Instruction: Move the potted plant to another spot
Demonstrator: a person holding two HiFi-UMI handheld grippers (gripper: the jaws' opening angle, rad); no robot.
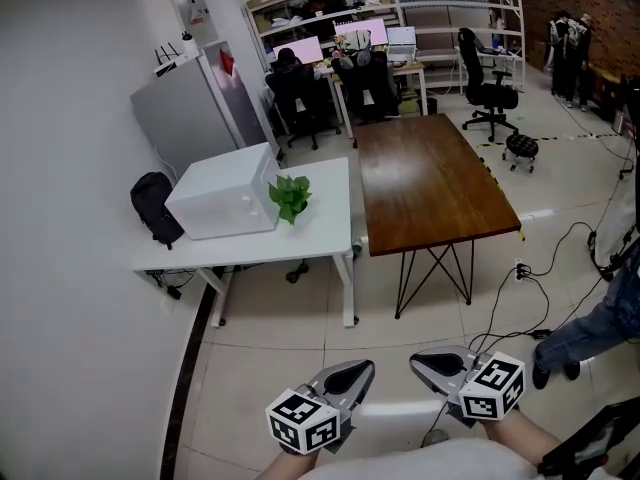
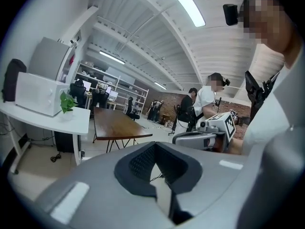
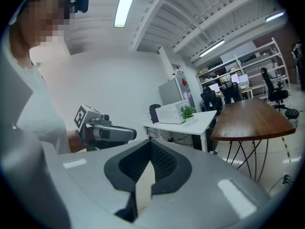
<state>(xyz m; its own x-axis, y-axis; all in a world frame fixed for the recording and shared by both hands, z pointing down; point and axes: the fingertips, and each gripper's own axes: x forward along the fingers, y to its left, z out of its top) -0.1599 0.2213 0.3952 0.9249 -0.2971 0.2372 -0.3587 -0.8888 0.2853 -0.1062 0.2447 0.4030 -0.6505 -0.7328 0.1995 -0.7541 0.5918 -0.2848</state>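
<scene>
head view, counts: two tables, one potted plant [image 1: 290, 198], one white box [image 1: 225, 193], one black backpack [image 1: 155, 208], two grippers.
head view, plant spot: upper left of the frame, on the white table [image 1: 320, 240], just beside the box's right end and well back from the front edge.
head view, surfaces: white table's smooth and rectangular. The wooden table [image 1: 430, 183] is dark brown on thin black angled legs. The floor [image 1: 290, 328] is glossy pale tile.
head view, room: narrow gap between the tables and loads of bare floor in front of them. Cables [image 1: 520, 298] trail at lower right.
head view, tools: left gripper [image 1: 362, 368] and right gripper [image 1: 418, 361] sit at the bottom edge, well apart from the plant.
left gripper view: left gripper [image 2: 163, 194] jaws clenched together on nothing, plant [image 2: 66, 101] small at far left.
right gripper view: right gripper [image 3: 144, 188] jaws pressed together, empty, plant [image 3: 188, 112] just right of centre.
</scene>
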